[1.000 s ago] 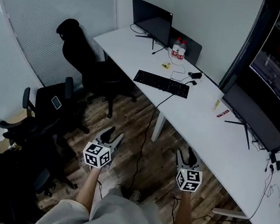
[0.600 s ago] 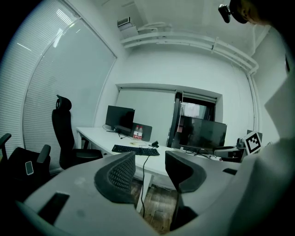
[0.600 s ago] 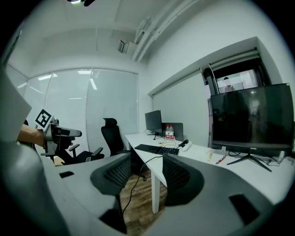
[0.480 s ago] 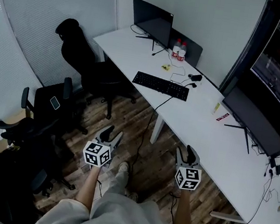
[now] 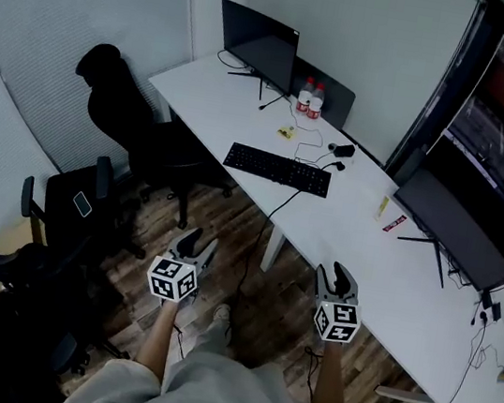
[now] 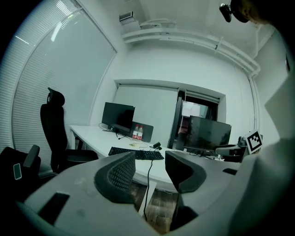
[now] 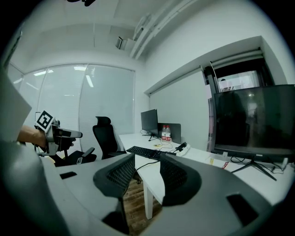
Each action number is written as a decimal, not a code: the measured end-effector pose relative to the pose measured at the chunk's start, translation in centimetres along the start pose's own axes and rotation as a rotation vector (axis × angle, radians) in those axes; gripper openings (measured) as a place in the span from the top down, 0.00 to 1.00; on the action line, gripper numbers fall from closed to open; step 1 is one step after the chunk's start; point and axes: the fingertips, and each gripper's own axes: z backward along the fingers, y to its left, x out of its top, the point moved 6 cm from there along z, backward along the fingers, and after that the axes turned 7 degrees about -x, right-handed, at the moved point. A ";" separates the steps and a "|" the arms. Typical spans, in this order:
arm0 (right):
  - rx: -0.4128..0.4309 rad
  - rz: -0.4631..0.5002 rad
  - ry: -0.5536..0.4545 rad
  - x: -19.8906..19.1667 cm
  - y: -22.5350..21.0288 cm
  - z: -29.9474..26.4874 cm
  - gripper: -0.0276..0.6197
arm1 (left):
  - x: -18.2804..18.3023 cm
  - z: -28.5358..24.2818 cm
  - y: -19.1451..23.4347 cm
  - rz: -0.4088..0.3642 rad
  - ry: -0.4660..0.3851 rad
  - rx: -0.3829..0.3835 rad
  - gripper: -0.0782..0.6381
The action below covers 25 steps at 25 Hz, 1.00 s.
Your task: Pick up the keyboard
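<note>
Keyboard (image 5: 277, 169): black, lying flat on the white desk (image 5: 351, 235) near its front edge, touched by neither gripper. In the head view it sits at 1 o'clock from the left gripper and 11 o'clock from the right one, well apart from both.
Left gripper (image 5: 197, 237): held over the wooden floor (image 5: 280, 291) in front of the desk. Jaws spread, with nothing between them. Its own view shows the keyboard far off through the gap.
Right gripper (image 5: 339, 276): level with the left one, at 3 o'clock from it. Jaws parted and empty.
Keyboard cable (image 5: 274, 211): runs off the desk's front edge toward the floor.
Far monitor (image 5: 258, 34): at 11 o'clock from the keyboard, at the desk's far end.
Two bottles (image 5: 310, 98): upright, side by side, at 12 o'clock from the keyboard.
Near monitor (image 5: 458, 219): at 3 o'clock from the keyboard.
Office chair (image 5: 120, 108): black, at 9 o'clock from the keyboard, beside the desk.
</note>
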 end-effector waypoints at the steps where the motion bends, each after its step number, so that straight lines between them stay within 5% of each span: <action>1: -0.006 0.001 0.001 0.2 -0.1 -0.7 0.72 | 0.3 -0.7 0.6 -0.001 0.000 -0.004 0.61; 25: -0.135 0.014 0.014 6.1 1.0 -15.6 0.72 | 6.2 -12.7 15.2 0.011 0.008 -0.090 0.61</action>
